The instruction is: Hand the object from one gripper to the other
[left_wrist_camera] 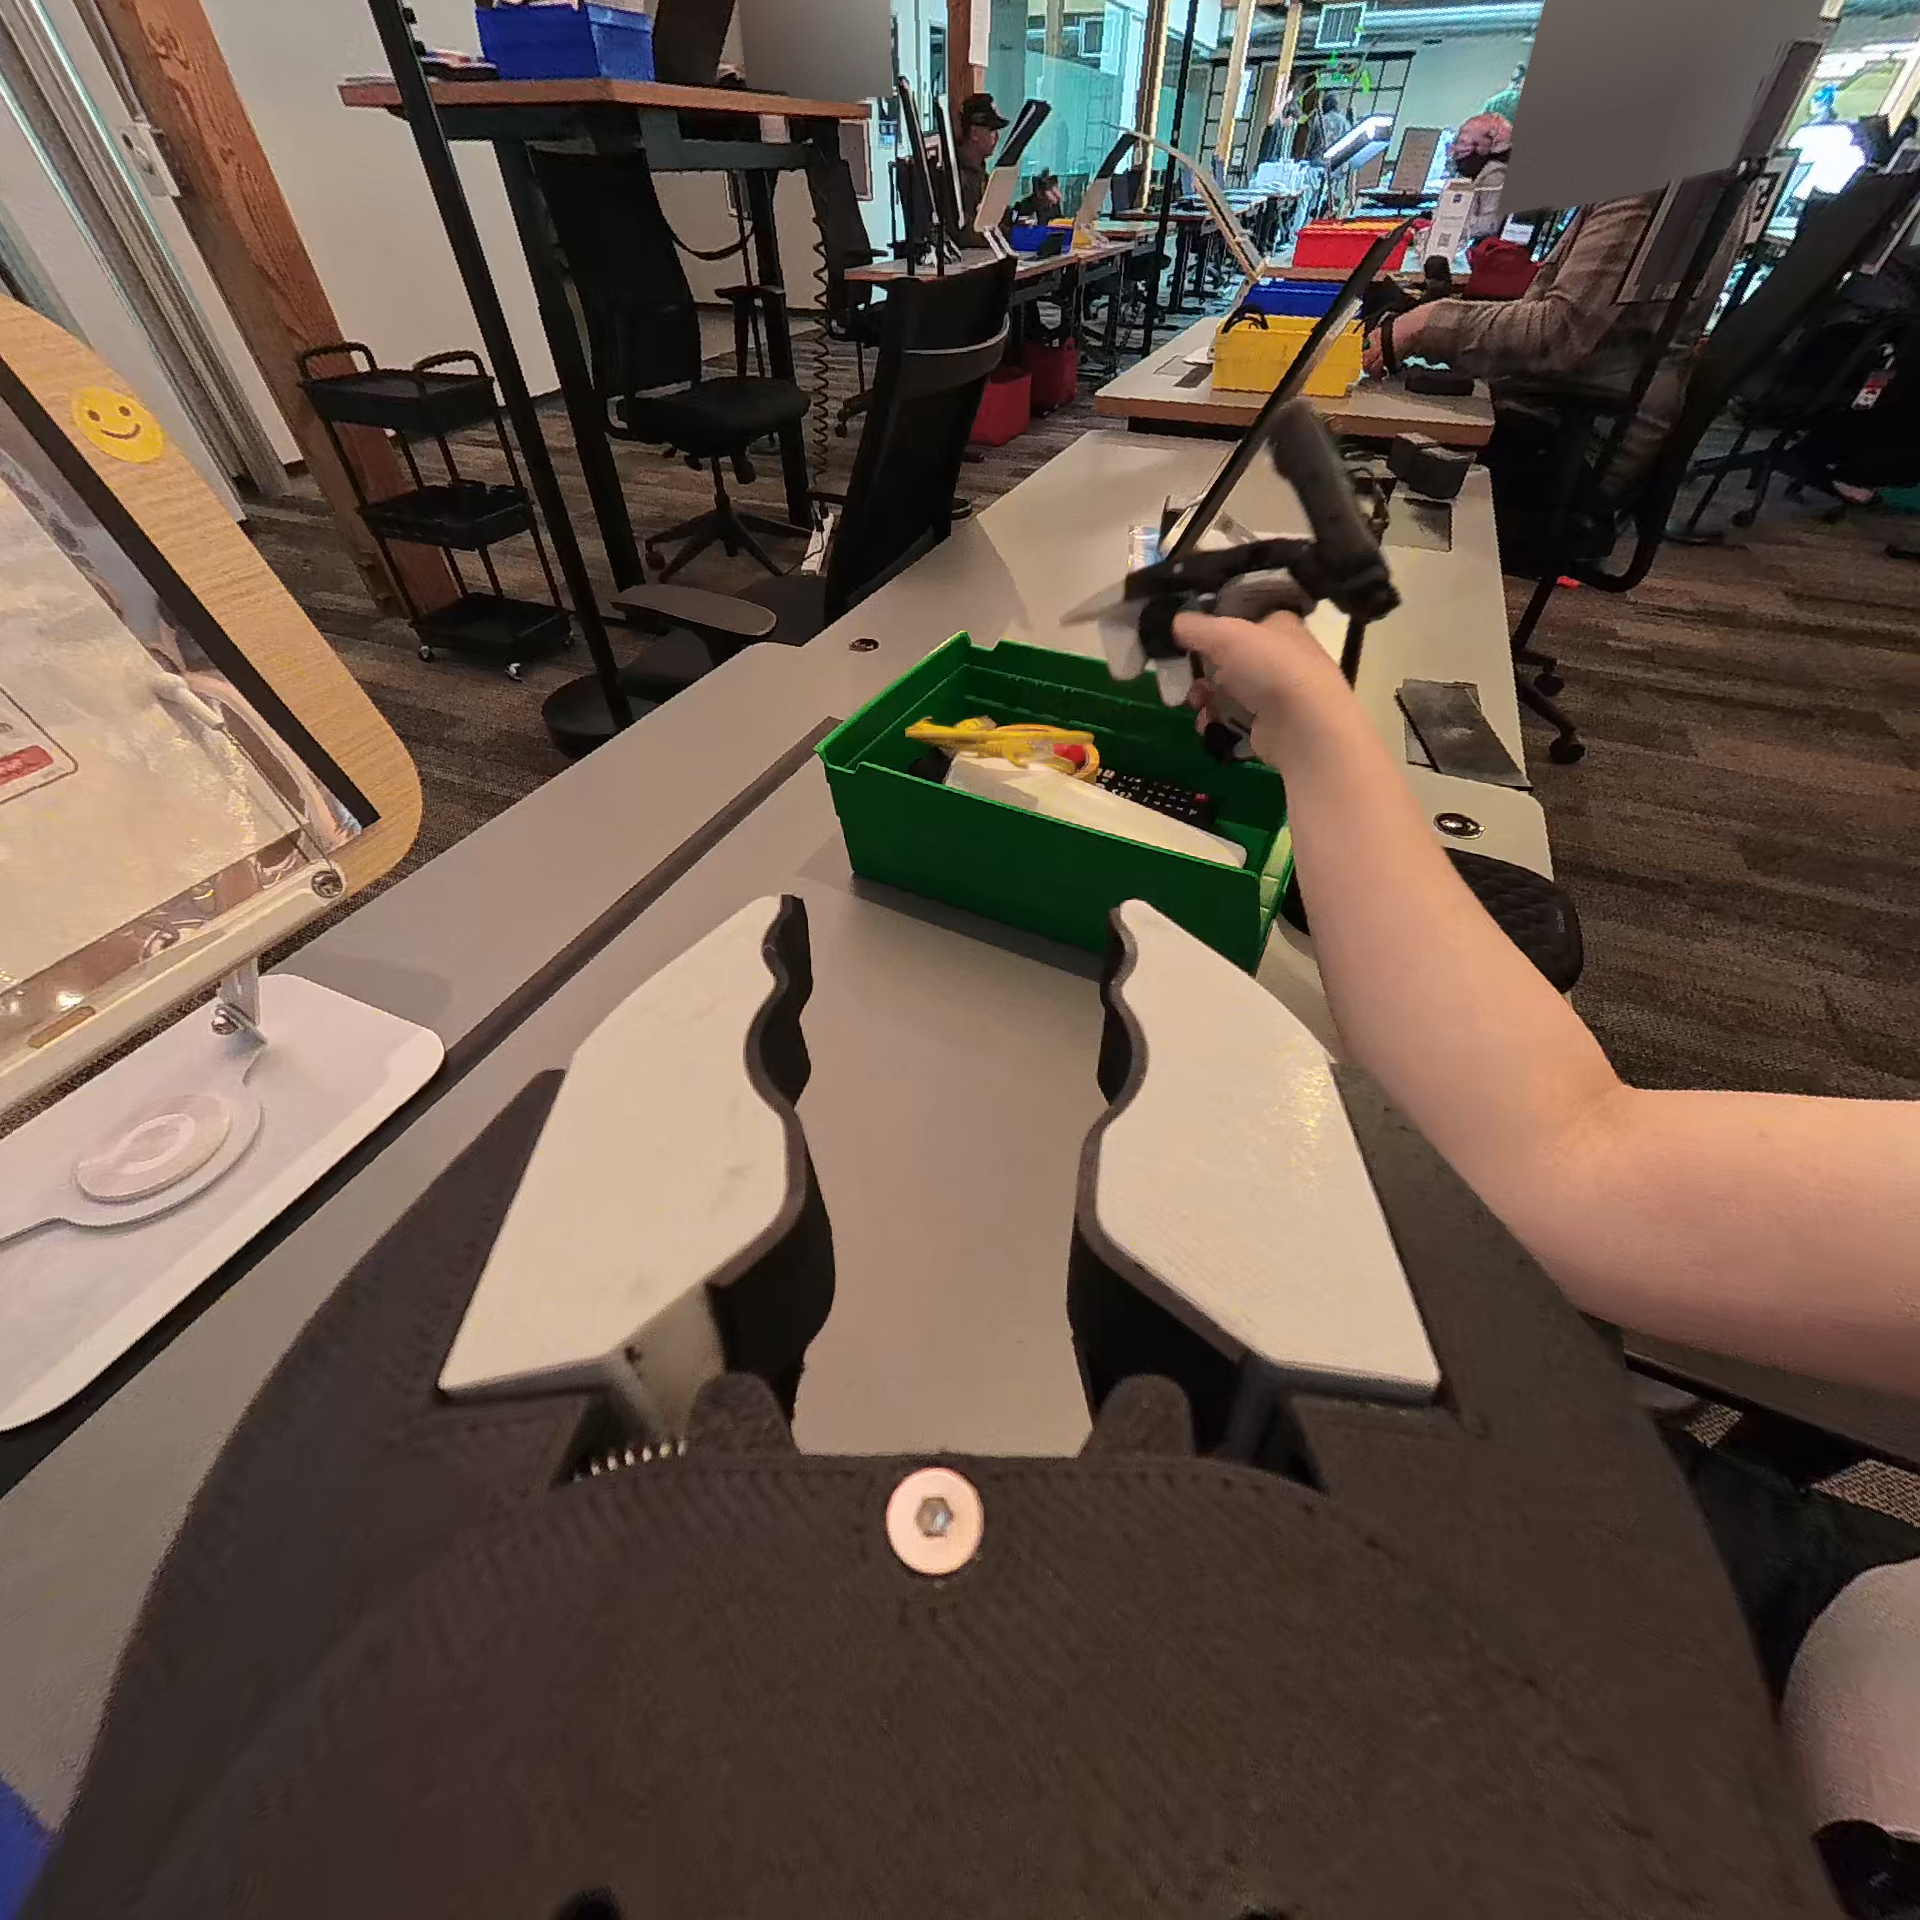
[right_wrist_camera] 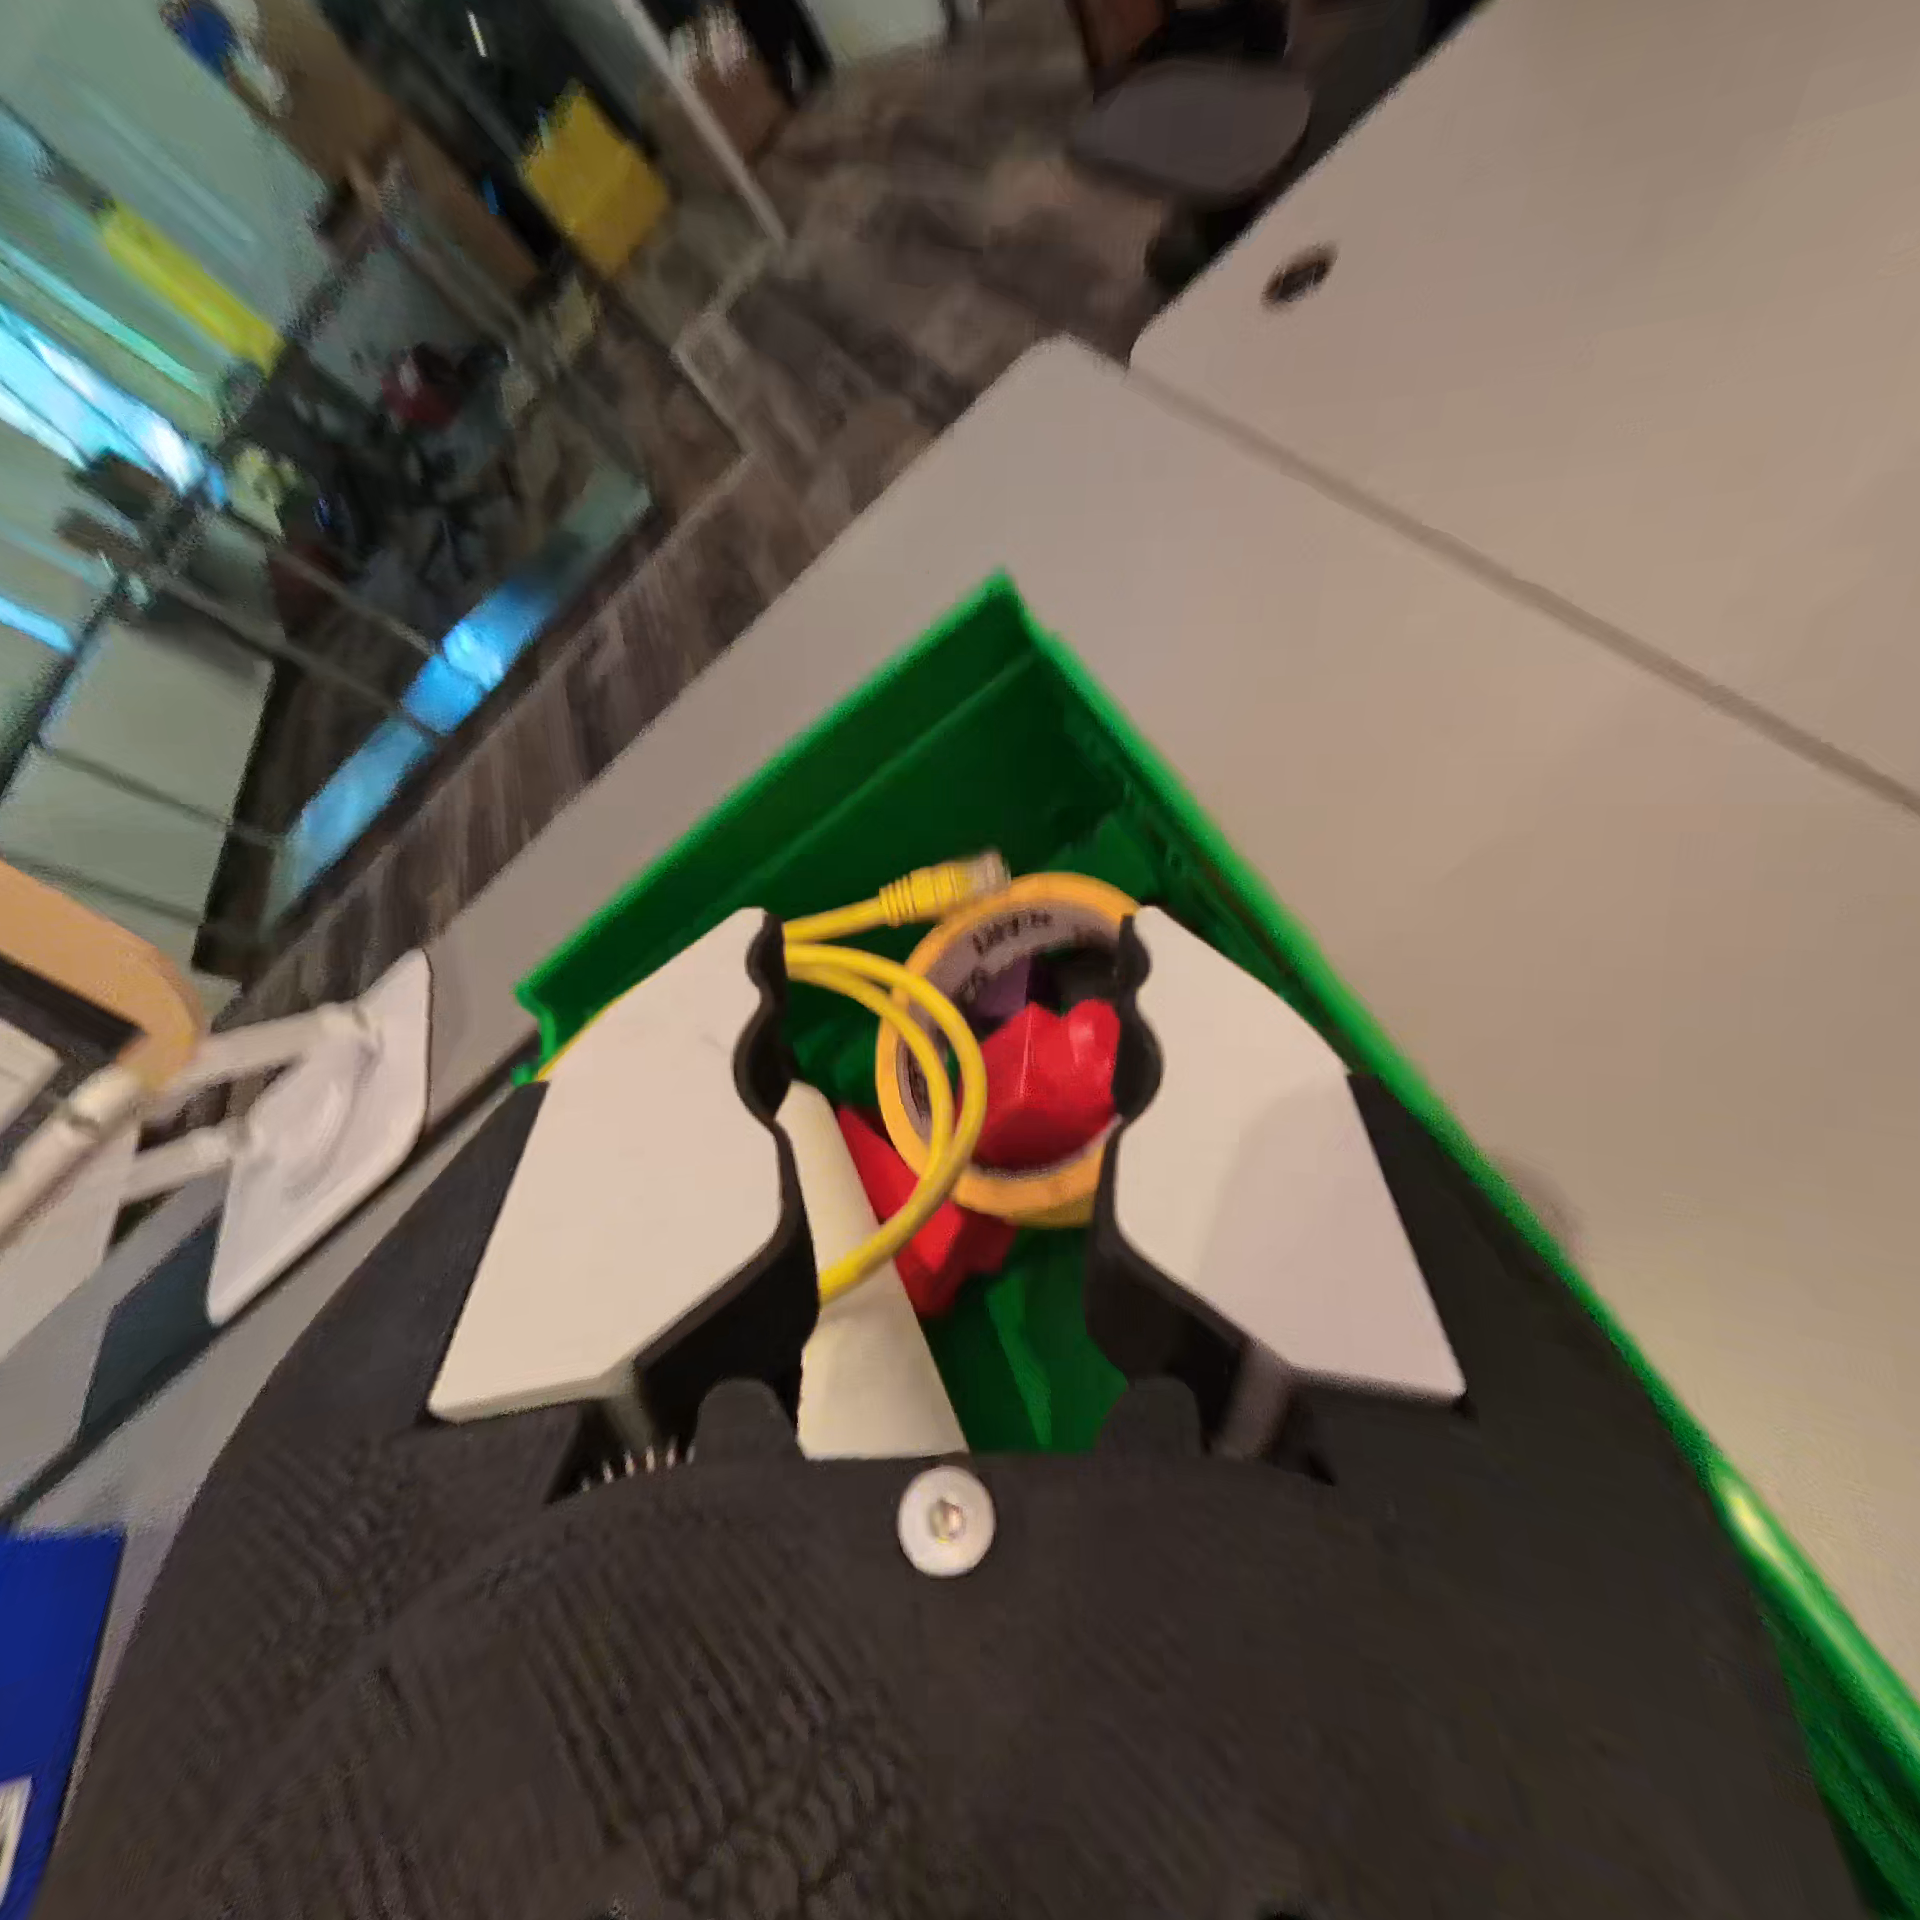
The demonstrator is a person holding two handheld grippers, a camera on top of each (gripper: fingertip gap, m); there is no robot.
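Hovering over a green bin [right_wrist_camera: 790, 779] on a grey desk [right_wrist_camera: 1455, 727], the right gripper [right_wrist_camera: 945, 997] points down into it with its two white fingers [right_wrist_camera: 644, 1143] spread apart and nothing between them. Inside the bin, framed by the gap between those fingers, lies a roll of yellow tape [right_wrist_camera: 1039, 1195], a flat ring tipped on its side, close to the right-hand finger but whether it touches is unclear. A yellow network cable [right_wrist_camera: 935, 1049] loops across the tape's left edge, its plug end toward the far wall of the bin. A red plastic piece [right_wrist_camera: 1049, 1081] shows through and beneath the ring, and a white tapered object [right_wrist_camera: 862, 1340] lies along the near side of the bin, under the left-hand finger.

Nearer than the bin, the left gripper [left_wrist_camera: 951, 1029] is held low over the bare desk, fingers [left_wrist_camera: 665, 1122] wide apart and empty. From this side a bare forearm [left_wrist_camera: 1455, 1039] reaches to the bin's right, the hand [left_wrist_camera: 1262, 686] holding the right gripper above the bin's far right corner. A black remote control [left_wrist_camera: 1158, 795] also rests in the bin.
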